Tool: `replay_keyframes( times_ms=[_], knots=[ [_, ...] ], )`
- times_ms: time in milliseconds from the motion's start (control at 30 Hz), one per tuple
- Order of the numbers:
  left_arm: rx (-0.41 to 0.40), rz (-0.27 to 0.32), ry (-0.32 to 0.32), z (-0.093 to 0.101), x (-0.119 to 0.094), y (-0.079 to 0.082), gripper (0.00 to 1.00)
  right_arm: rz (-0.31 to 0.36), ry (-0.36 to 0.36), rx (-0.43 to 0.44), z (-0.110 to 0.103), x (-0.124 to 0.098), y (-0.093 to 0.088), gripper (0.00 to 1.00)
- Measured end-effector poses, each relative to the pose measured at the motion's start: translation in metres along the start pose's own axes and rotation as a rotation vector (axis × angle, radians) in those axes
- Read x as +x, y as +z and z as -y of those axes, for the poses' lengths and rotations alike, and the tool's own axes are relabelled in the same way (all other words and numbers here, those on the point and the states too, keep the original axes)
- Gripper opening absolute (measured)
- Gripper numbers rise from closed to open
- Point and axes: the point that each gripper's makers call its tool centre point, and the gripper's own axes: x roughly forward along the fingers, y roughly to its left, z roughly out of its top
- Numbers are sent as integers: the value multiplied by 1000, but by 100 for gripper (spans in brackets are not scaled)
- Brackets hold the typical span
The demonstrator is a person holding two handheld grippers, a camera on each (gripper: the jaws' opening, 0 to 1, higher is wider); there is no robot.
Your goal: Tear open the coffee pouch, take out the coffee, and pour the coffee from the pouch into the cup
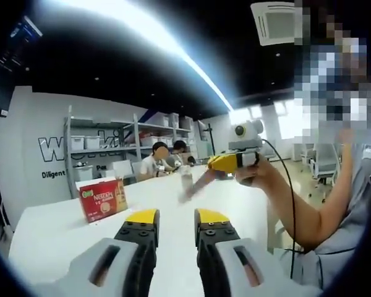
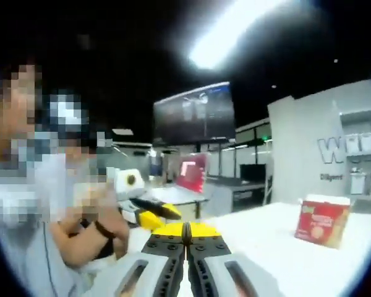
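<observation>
Left gripper jaws stand apart over the white table; right gripper jaws meet. The red cardboard coffee box stands upright, contents hidden.

Something blurred trails from the right gripper where it shows in the left gripper view; what it is I cannot tell. The cup behind it is a pale smear. The small print on the red coffee box is unreadable.
</observation>
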Motion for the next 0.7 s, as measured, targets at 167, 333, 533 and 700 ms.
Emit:
replay_keyframes(
  times_ms=[167,333,533,700],
  knots=[
    [2,-2,-2,1,1,0,25,-59,-68,0,13,1,-10,0],
    [6,-5,-4,3,1,-1,25,-92,-97,13,23,5,-24,0],
    [6,-6,-3,1,1,-1,25,-81,-61,13,18,8,-21,0],
    [5,-7,-14,4,3,-2,25,-69,-41,53,21,7,-28,0]
  ],
)
